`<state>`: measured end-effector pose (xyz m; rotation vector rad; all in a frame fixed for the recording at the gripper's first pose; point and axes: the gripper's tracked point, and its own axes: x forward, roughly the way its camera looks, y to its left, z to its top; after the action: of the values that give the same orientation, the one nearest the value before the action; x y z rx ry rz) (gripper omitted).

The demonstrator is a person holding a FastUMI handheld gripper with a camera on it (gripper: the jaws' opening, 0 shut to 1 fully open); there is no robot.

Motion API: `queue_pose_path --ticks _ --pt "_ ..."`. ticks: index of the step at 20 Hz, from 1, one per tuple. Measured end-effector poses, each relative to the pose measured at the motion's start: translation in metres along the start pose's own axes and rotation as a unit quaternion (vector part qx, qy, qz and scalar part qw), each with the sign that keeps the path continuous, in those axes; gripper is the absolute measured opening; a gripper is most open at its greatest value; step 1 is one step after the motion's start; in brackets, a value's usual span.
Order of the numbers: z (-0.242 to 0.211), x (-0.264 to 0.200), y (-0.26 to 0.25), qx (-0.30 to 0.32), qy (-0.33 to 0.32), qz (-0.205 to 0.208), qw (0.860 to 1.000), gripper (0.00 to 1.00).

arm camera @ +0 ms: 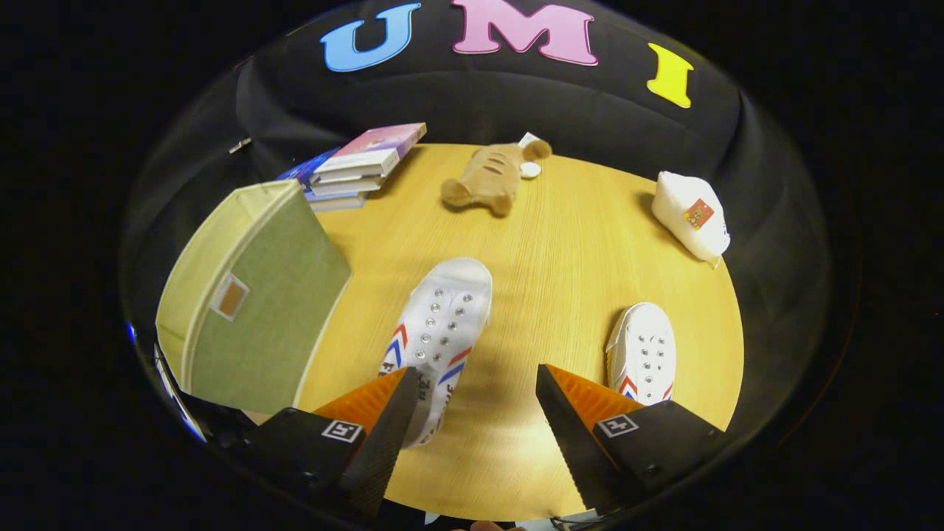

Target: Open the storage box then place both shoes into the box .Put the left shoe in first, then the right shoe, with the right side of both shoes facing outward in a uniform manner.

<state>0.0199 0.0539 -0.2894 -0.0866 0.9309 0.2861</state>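
Round wooden worktop [560, 295] carrying everything, black booth cloth behind. Biggest item: green fabric storage box [258, 310], standing off beyond the left finger, flap looks closed and flat against the front, so probably step one (opening it) not done yet, though hard to be sure from this angle. Behind it, a stack of books [361, 166]. Further back near the middle, a brown plush toy [490, 181], and well off beyond the right finger a white pouch [693, 214]. Two white canvas shoes, toes pointing away: one shoe [439, 324] just ahead of the left finger, partly tucked behind it, the other shoe [643, 350] just beyond the right finger. Can't tell left from right here. Hand-held gripper [472, 402] spread wide, nothing between the fingers, just bare wood. Next up, probably: swing over to the box, find the flap edge, pinch and lift
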Motion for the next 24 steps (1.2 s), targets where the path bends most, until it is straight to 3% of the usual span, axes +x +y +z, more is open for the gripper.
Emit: queue_pose_path --ticks 10,12,15,17,22,24 --pt "-0.017 0.056 0.009 -0.004 0.036 0.043 0.998 0.99" --pt "-0.019 0.056 0.016 0.002 0.037 0.059 0.998 0.84" --pt "-0.02 0.056 0.028 0.014 0.037 0.076 0.996 0.53" --pt "-0.02 0.057 0.029 0.029 0.041 0.069 0.996 0.36" --pt "-0.02 0.06 0.026 0.098 0.051 0.064 0.992 0.11" --pt "-0.019 0.057 0.025 0.091 0.05 0.06 0.993 0.08"
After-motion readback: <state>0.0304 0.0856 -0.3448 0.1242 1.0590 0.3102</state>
